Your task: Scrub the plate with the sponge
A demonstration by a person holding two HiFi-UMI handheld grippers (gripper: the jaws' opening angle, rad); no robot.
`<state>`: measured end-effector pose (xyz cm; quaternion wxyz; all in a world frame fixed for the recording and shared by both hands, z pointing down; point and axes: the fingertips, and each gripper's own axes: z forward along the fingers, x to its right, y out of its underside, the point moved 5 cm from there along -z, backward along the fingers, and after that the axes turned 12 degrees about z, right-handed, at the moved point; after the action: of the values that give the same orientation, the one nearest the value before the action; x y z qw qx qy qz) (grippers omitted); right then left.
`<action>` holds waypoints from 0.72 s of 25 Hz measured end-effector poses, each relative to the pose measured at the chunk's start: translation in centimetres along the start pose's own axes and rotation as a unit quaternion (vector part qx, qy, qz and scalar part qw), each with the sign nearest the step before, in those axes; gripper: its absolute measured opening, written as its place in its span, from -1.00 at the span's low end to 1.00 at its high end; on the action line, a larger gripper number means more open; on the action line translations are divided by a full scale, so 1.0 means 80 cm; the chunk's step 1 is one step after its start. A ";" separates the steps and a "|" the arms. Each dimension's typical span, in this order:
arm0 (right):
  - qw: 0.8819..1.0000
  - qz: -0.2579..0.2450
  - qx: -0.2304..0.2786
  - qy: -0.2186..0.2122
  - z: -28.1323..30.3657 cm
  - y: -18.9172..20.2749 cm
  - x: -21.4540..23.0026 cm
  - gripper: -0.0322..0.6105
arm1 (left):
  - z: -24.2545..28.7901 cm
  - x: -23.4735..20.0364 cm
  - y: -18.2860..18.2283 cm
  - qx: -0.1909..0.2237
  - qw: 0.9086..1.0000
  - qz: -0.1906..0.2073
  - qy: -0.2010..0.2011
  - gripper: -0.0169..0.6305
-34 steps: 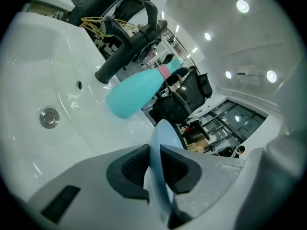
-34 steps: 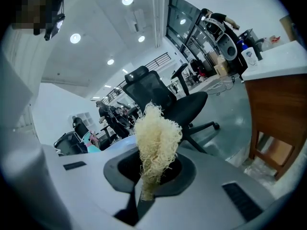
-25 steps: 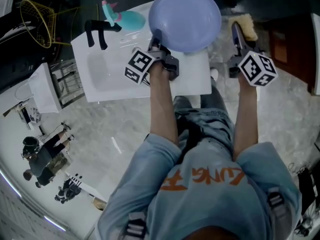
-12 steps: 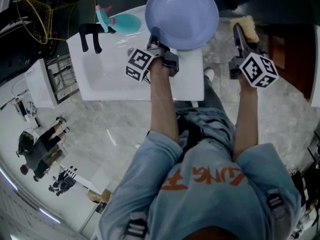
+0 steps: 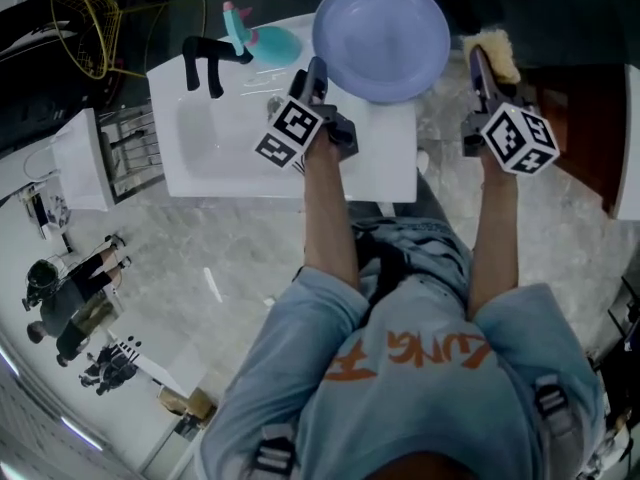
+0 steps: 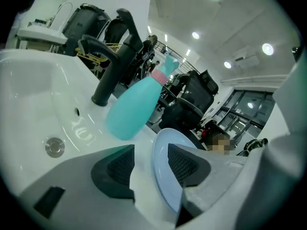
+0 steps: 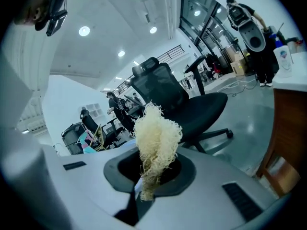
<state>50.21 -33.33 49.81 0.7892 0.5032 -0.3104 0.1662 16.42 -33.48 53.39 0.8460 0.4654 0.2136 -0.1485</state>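
Head view: left claw (image 5: 315, 76) sits at the lower-left rim of the lilac plate (image 5: 380, 36), top centre, by the white sink's (image 5: 390, 158) upper-right corner; jaw gap unreadable there. Left gripper view settles it: jaws have just been opening, now wide, plate rim betw. the pads w/ a gap on the left side; black tap (image 6: 112, 66) & teal bottle (image 6: 134, 111) behind. Right claw (image 5: 480, 68), upper right, grips the pale sponge (image 5: 490, 46); right gripper view shows its stringy tuft pinched, sticking up.
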 end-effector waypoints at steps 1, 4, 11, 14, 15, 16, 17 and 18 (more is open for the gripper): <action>1.000 -0.008 0.003 -0.004 0.000 -0.003 -0.010 -0.80 | -0.006 0.001 -0.007 0.006 1.000 0.010 0.000 -0.32; 0.999 -0.034 0.014 -0.020 0.003 -0.012 -0.044 -0.80 | -0.020 0.011 -0.030 0.023 0.999 0.047 0.015 -0.33; 0.992 -0.097 0.038 -0.075 0.018 -0.022 -0.139 -0.80 | -0.052 0.042 -0.098 0.088 0.986 0.120 0.075 -0.64; 0.987 -0.120 0.053 -0.097 0.024 -0.030 -0.187 -0.80 | -0.072 0.053 -0.137 0.120 0.978 0.142 0.097 -0.79; 0.985 -0.128 0.056 -0.105 0.028 -0.032 -0.203 -0.80 | -0.078 0.054 -0.150 0.131 0.975 0.148 0.102 -0.84; 0.982 -0.138 0.058 -0.112 0.031 -0.033 -0.219 -0.81 | -0.084 0.055 -0.163 0.142 0.971 0.156 0.108 -0.89; 0.980 -0.148 0.059 -0.119 0.032 -0.035 -0.233 -0.81 | -0.091 0.057 -0.175 0.152 0.968 0.164 0.115 -0.92; 0.978 -0.158 0.060 -0.124 0.031 -0.036 -0.247 -0.81 | -0.100 0.060 -0.185 0.162 0.964 0.172 0.122 -0.93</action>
<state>36.21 -35.87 35.58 0.7291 0.6090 -0.3123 -0.0060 12.12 -34.71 36.45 0.7395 0.6407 0.2052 0.0247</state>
